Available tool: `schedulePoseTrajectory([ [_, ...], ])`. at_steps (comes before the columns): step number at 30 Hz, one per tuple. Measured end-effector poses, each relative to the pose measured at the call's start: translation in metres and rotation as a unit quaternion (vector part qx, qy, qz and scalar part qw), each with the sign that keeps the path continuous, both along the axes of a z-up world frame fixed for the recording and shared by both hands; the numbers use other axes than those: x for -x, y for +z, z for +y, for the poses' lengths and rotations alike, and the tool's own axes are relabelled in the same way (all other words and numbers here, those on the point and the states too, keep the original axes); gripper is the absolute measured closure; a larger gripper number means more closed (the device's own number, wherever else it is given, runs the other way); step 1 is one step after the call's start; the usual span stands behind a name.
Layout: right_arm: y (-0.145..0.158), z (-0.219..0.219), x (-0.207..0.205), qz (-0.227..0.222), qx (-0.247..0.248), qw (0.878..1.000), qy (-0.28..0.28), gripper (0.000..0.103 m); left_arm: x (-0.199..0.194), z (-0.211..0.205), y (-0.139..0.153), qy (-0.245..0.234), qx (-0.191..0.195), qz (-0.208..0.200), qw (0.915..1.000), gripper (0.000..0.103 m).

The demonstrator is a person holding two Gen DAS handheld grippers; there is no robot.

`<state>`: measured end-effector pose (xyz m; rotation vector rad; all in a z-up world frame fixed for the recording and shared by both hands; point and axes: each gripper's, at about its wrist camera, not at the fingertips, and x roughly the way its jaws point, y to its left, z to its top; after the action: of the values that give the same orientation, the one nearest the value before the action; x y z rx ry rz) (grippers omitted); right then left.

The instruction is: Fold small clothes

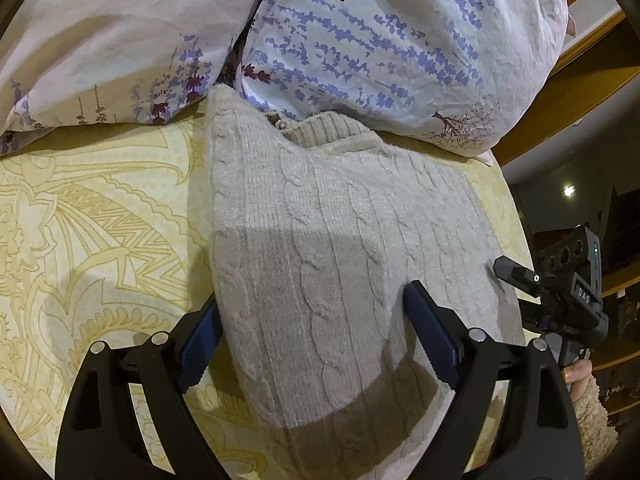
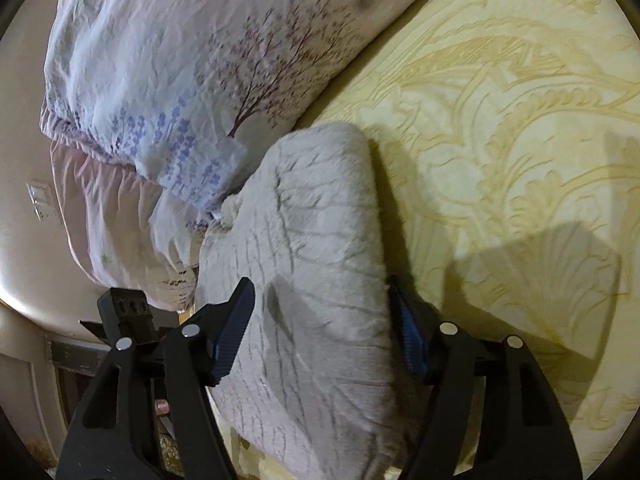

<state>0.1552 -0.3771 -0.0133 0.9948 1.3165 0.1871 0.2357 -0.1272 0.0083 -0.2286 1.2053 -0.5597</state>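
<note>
A beige cable-knit sweater [image 1: 320,240] lies folded on the yellow patterned bed sheet [image 1: 100,220], its ribbed collar against the pillows. My left gripper [image 1: 312,332] is open, its jaws spread across the sweater's near end. The right gripper [image 1: 520,276] shows at the sweater's right edge in the left wrist view. In the right wrist view the sweater [image 2: 312,260] lies lengthwise between the open jaws of my right gripper [image 2: 320,328], over its near end. Neither gripper holds cloth.
Two floral pillows [image 1: 380,40] [image 1: 100,40] lie at the head of the bed, touching the sweater's collar. The pillows also show in the right wrist view [image 2: 180,80]. The bed edge and dark wooden furniture [image 1: 580,120] are to the right. Open sheet [image 2: 520,160] spreads beside the sweater.
</note>
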Motion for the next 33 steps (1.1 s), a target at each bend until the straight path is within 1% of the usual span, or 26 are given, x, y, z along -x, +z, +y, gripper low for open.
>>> schedulePoseTrajectory([
  [5, -0.001, 0.008, -0.003, 0.001, -0.002, 1.000, 0.012, 0.042, -0.001, -0.001, -0.003, 0.000, 0.012, 0.008, 0.9999, 0.015],
  [13, -0.002, 0.005, -0.003, 0.002, -0.006, 1.000, 0.011, 0.042, 0.000, -0.004, -0.001, -0.003, -0.002, -0.001, 1.0000, 0.015],
  [19, -0.003, 0.003, -0.003, 0.002, -0.013, 1.000, 0.007, 0.042, -0.001, -0.005, -0.001, -0.003, 0.002, 0.002, 1.0000, 0.015],
  [20, -0.003, 0.003, -0.002, 0.002, -0.010, 1.000, 0.006, 0.048, -0.001, -0.004, -0.001, -0.003, 0.005, 0.003, 1.0000, 0.017],
  [21, -0.004, 0.003, -0.002, 0.005, -0.006, 1.000, 0.010, 0.057, -0.001, -0.002, -0.002, -0.001, 0.011, 0.004, 0.9999, 0.021],
  [22, -0.006, 0.002, 0.000, 0.006, -0.012, 1.000, 0.009, 0.059, -0.001, 0.001, -0.001, 0.003, 0.024, 0.007, 0.9997, 0.024],
  [24, -0.008, 0.001, 0.002, 0.005, -0.025, 1.000, 0.000, 0.065, -0.003, 0.009, 0.000, 0.011, 0.044, 0.012, 0.9989, 0.036],
  [25, -0.008, 0.001, 0.003, 0.003, -0.031, 1.000, -0.004, 0.066, -0.004, 0.014, 0.000, 0.016, 0.054, 0.015, 0.9983, 0.039],
  [27, -0.006, 0.001, 0.004, -0.003, -0.036, 0.999, -0.007, 0.068, -0.006, 0.023, -0.001, 0.026, 0.079, 0.024, 0.9962, 0.053],
  [29, -0.002, 0.003, 0.004, -0.011, -0.043, 0.999, -0.009, 0.069, -0.007, 0.032, -0.001, 0.032, 0.108, 0.037, 0.9929, 0.058],
  [33, 0.011, 0.009, 0.002, -0.032, -0.052, 0.998, -0.008, 0.071, -0.005, 0.045, 0.004, 0.031, 0.137, 0.042, 0.9891, 0.062],
])
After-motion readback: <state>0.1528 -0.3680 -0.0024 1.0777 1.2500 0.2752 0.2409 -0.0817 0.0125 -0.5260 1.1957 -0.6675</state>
